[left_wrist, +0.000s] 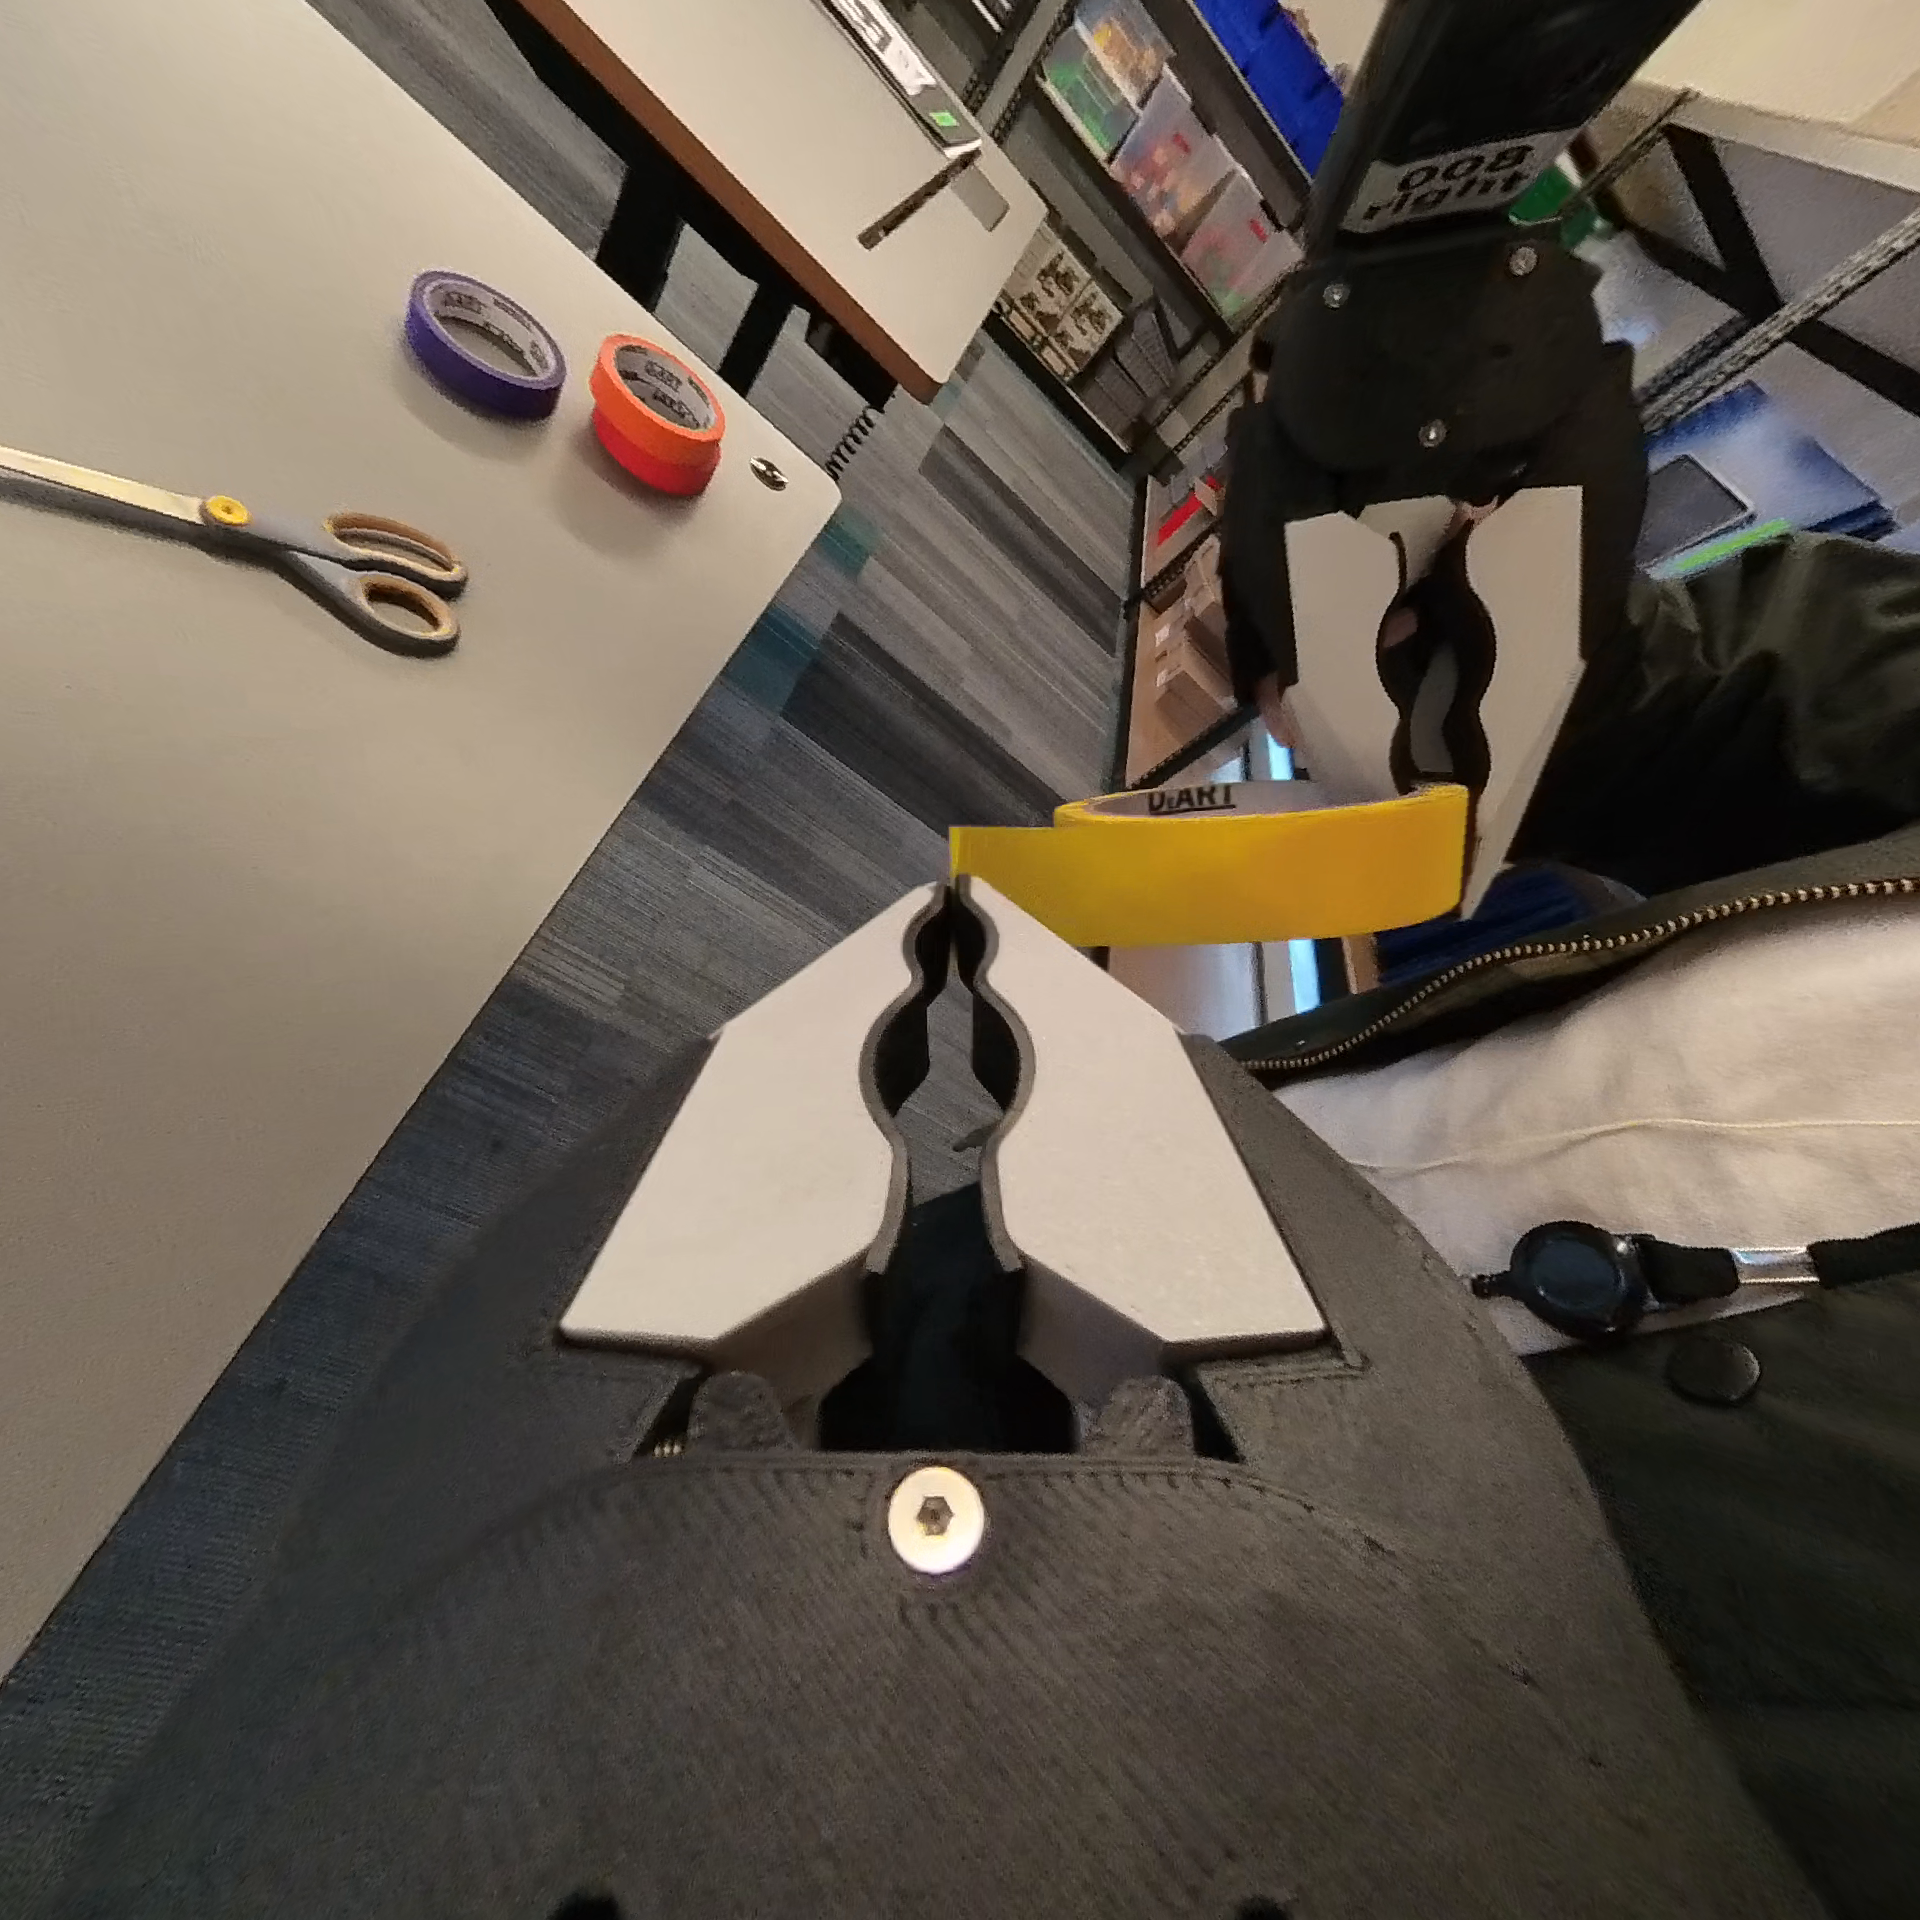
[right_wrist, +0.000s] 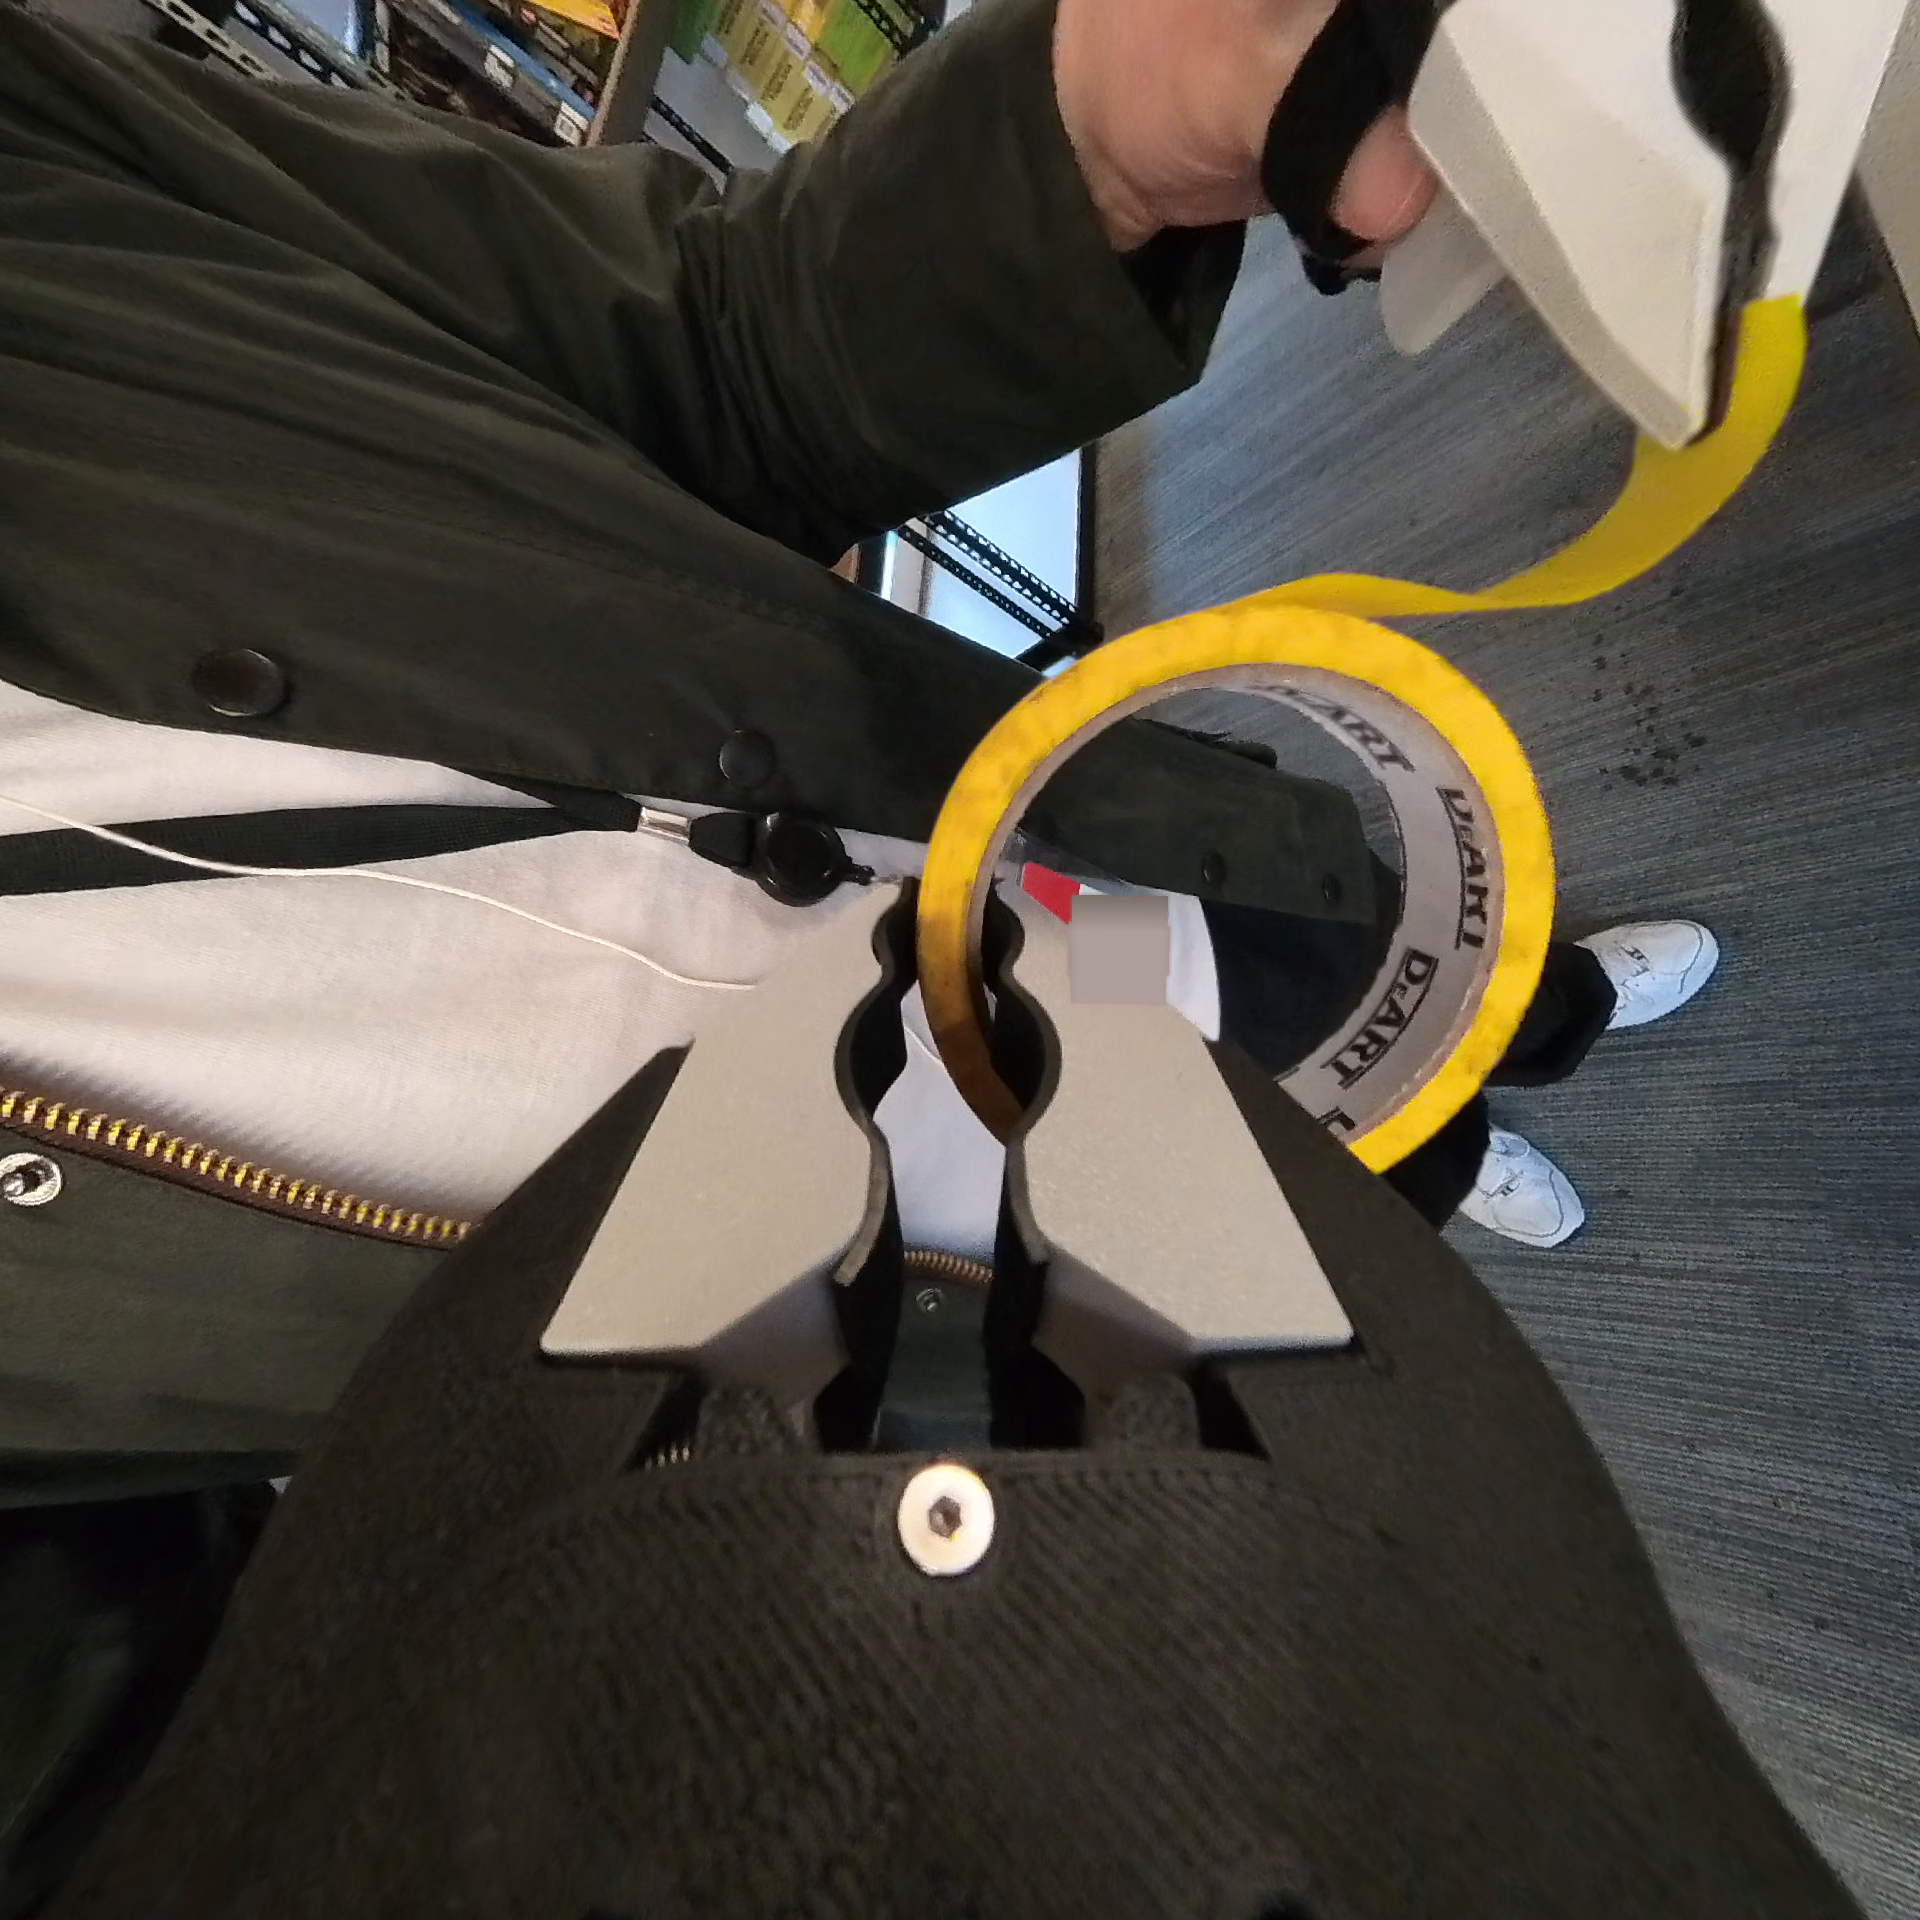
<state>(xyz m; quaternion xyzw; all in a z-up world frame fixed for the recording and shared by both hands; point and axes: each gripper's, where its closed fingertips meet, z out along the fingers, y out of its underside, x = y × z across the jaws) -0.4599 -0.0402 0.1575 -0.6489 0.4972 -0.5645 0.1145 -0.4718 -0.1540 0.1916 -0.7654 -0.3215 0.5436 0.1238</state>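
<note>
Tape roll (right_wrist: 1236, 883), yellow, hangs mid-frame off the table (left_wrist: 260, 831), its wall pinched by the right gripper (right_wrist: 961, 935) while the left gripper (left_wrist: 954, 885) nips the free end (left_wrist: 982, 857), keeping the strip peeled clear; scissors (left_wrist: 312, 551) lie upper left

We see grey striped carpet (left_wrist: 831, 748), a pale table (left_wrist: 260, 831) at left, stocked shelving (left_wrist: 1164, 187) upper right.
</note>
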